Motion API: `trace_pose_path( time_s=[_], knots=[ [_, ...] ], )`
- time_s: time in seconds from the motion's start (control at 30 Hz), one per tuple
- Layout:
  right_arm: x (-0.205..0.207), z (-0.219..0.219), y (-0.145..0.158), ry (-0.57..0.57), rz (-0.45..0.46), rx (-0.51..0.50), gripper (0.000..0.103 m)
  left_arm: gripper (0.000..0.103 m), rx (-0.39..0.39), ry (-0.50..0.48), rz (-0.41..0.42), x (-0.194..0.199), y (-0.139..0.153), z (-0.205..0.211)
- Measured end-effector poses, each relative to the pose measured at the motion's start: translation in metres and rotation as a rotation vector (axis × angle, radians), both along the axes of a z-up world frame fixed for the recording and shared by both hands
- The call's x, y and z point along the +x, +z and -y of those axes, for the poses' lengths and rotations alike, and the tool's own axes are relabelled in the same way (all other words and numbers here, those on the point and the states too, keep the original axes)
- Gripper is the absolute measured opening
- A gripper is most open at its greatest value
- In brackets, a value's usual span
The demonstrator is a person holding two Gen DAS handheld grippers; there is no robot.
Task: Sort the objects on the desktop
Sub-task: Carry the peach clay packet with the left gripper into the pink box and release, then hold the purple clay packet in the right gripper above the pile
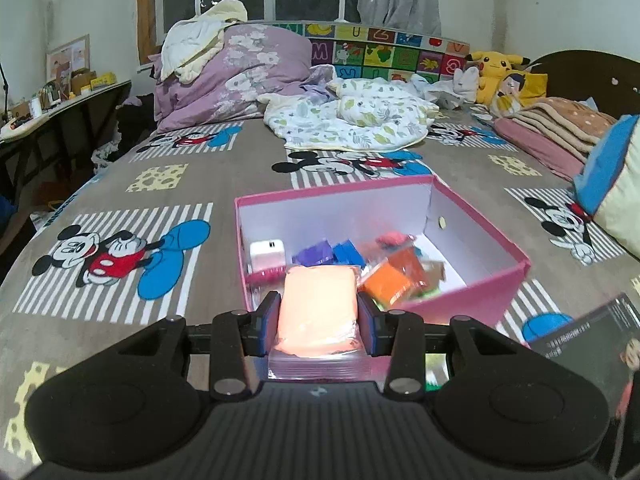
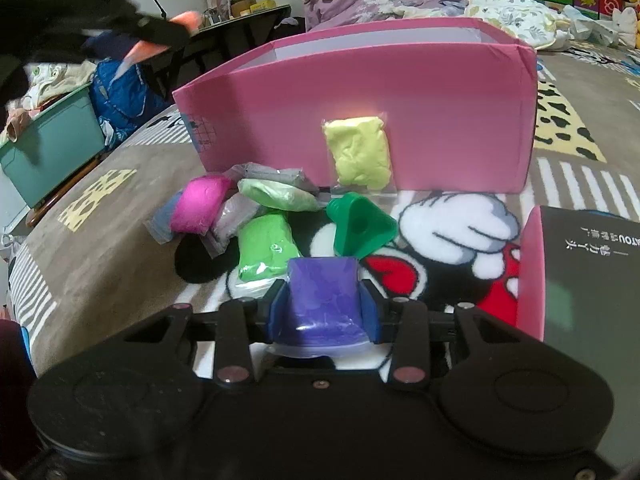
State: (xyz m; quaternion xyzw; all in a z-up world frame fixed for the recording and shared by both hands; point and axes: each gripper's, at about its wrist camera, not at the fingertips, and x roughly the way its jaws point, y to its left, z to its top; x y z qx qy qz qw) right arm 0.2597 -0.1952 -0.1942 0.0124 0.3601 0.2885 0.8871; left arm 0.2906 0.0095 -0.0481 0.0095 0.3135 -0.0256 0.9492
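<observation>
My left gripper [image 1: 318, 312] is shut on a pale orange clay packet [image 1: 318, 304], held above the near edge of the open pink box [image 1: 472, 204]. Inside the box lie a white charger [image 1: 267, 255], purple, blue and orange packets [image 1: 390, 280] and other small items. My right gripper [image 2: 323, 308] is shut on a purple clay packet [image 2: 323, 296], low over the bedspread. Ahead of it lie a bright green packet [image 2: 266, 246], a magenta packet [image 2: 200, 204], a pale green packet [image 2: 280, 196], grey packets and a green funnel [image 2: 362, 228]. A yellow packet [image 2: 358, 152] leans on the pink box wall [image 2: 440, 100]. The left gripper [image 2: 120, 16] shows blurred at the upper left.
Everything sits on a bed with a grey cartoon-mouse spread [image 1: 120, 252]. A dark booklet [image 2: 592, 280] lies at the right over a pink lid. Quilts and pillows [image 1: 232, 76] are piled at the far end. A green bin [image 2: 52, 148] stands beside the bed.
</observation>
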Motion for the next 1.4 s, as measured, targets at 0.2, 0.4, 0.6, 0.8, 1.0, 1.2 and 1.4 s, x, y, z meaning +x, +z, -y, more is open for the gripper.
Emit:
trace_pose_path(
  time_s=[0.2,0.4,0.6,0.8,1.0,1.2,1.4],
  knots=[
    [0.0,-0.001,-0.001,0.005,-0.003,-0.011,0.038,0.039,0.003,0.023,-0.051,0.042,-0.007,-0.004],
    [0.0,0.001,-0.003,0.001,-0.013,-0.001,0.038,0.039,0.017,0.025,-0.188,0.079,-0.025,-0.001],
    [0.001,0.002,-0.004,0.003,-0.016,0.004,0.038,0.039,0.013,0.005,-0.336,0.104,-0.042,0.001],
    [0.002,0.003,-0.006,0.005,-0.021,0.01,0.039,0.039,0.02,0.015,-0.387,0.123,-0.057,0.003],
    [0.002,0.004,-0.008,0.006,-0.021,0.014,0.039,0.039,0.104,0.057,-0.346,0.137,-0.063,0.011],
    [0.003,0.004,-0.008,0.007,-0.022,0.014,0.039,0.043,0.13,0.036,-0.353,0.138,-0.062,0.016],
    [0.002,0.004,-0.009,0.007,-0.02,0.013,0.039,0.057,0.08,0.018,-0.338,0.124,-0.054,0.013]
  ],
)
